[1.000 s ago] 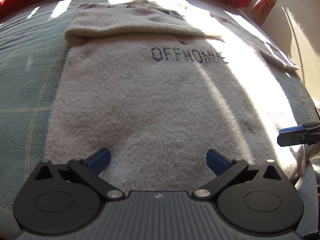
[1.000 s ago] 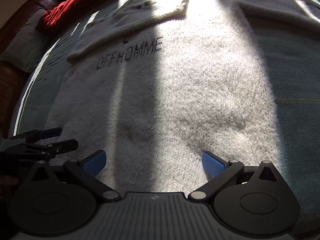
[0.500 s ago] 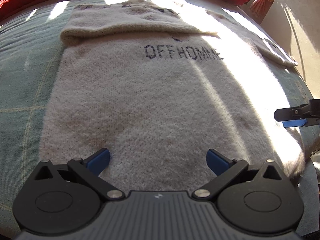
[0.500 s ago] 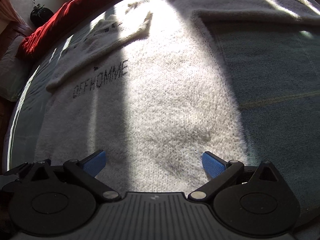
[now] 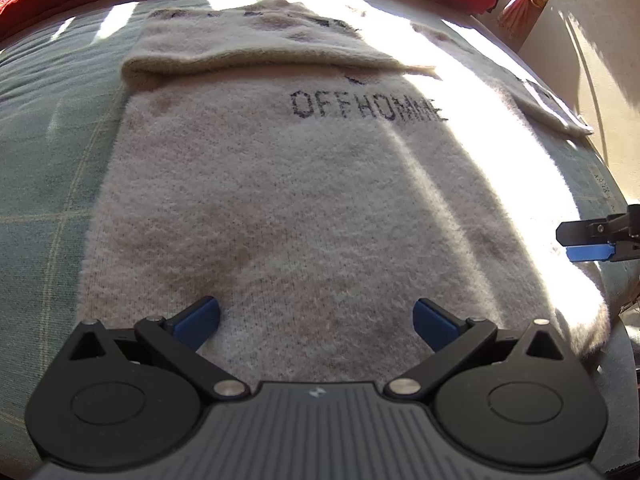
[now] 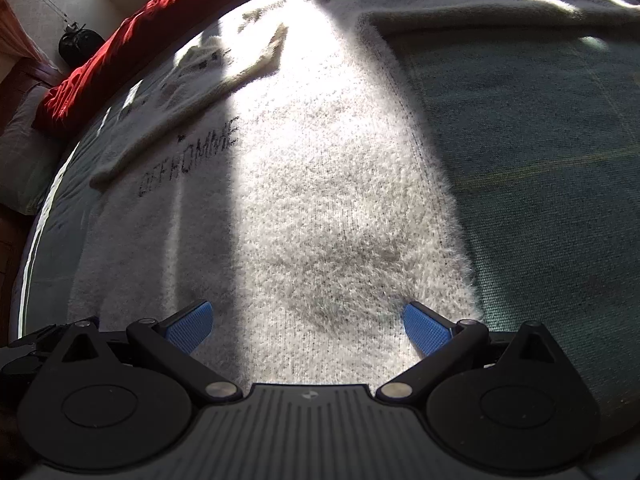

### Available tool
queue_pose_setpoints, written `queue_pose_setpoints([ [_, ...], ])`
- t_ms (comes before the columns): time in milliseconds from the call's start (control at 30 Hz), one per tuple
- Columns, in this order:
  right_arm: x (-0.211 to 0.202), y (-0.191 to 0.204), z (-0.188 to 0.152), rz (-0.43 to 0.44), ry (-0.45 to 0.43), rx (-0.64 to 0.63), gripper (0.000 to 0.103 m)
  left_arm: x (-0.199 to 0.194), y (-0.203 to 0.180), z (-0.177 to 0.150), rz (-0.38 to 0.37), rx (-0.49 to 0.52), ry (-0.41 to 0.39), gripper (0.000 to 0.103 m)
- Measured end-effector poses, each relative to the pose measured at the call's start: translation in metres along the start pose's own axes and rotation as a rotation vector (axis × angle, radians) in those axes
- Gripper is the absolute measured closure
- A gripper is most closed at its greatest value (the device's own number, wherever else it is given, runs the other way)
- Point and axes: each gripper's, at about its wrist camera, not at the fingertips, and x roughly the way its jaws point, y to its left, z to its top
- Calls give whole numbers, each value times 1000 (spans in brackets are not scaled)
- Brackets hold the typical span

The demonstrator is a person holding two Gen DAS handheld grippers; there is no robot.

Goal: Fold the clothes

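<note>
Both grippers, left (image 5: 316,320) and right (image 6: 308,322), gape empty (wide apart) over the sweater's (image 5: 280,200) hem.

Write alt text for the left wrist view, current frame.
The open left gripper sits at the near hem of a cream knitted sweater lettered OFFHOMME, spread on a green checked bedcover with one sleeve folded across its top. The right gripper enters at the right edge.

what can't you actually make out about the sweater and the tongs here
- Sweater bottom hem: left wrist view, hidden behind the left tongs; right wrist view, behind the right tongs.
- Far right sleeve: cut off by the right wrist view's top edge.
- Marks near the collar: left wrist view, too small and washed out by sunlight.
- Contact between the tongs' pads and the knit: cannot tell.
</note>
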Motion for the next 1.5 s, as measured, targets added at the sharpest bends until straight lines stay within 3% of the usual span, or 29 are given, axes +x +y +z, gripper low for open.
queue_pose_setpoints([
  [300, -9, 8, 63, 79, -136, 60, 0, 1, 2, 2, -6, -9, 5, 1],
  [467, 14, -3, 85, 16, -130, 92, 0, 2, 4, 3, -12, -10, 5, 1],
  [867, 1, -29, 34, 72, -129, 121, 0, 5, 5, 4, -10, -22, -1, 1],
  [1500, 8, -20, 26, 25, -117, 51, 0, 4, 13, 5, -43, -53, -2, 1],
])
